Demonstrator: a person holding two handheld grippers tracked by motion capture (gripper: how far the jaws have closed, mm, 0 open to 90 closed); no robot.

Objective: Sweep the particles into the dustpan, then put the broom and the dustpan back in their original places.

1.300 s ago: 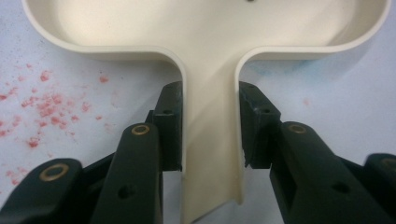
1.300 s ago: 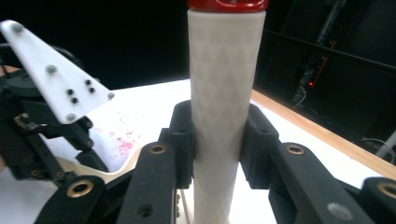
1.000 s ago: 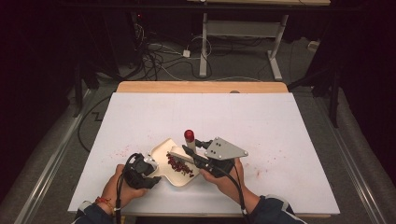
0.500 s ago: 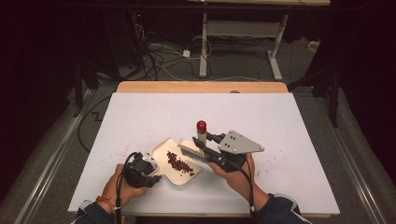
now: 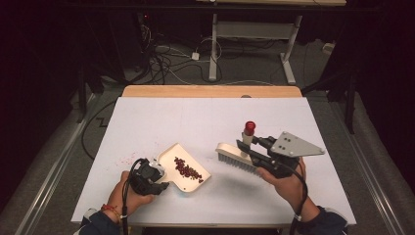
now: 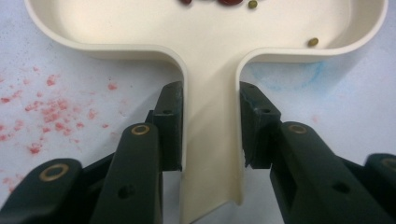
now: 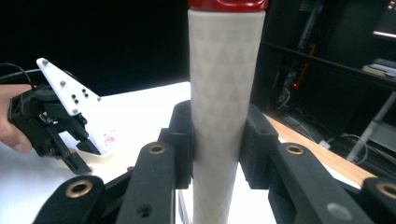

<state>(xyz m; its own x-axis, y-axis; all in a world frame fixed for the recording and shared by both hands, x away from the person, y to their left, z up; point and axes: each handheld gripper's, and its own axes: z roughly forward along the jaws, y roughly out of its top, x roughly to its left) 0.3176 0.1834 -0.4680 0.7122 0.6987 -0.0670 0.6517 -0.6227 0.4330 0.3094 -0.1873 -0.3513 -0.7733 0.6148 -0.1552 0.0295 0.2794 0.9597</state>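
Note:
A cream dustpan (image 5: 170,151) lies on the white table at front left with a small heap of dark red beans (image 5: 187,170) in it. My left gripper (image 5: 157,182) is shut on its handle (image 6: 210,140), one pad on each side; beans (image 6: 229,2) lie in the pan ahead. My right gripper (image 5: 247,146) holds a cream hand brush (image 5: 236,156) by its upright, red-capped handle (image 7: 224,84), clear of the table and to the right of the pan. Its bristles point down. The left gripper (image 7: 49,121) lies farther off in the right gripper view.
Red stains (image 5: 128,159) mark the paper left of the dustpan (image 6: 46,112). The table (image 5: 161,117) has a wooden far edge (image 5: 210,91). Beyond it on the dark floor lie cables (image 5: 171,54) and a white desk frame (image 5: 254,34).
My right gripper has carried the brush from over the dustpan to the right and upward. The left gripper and the dustpan have kept still.

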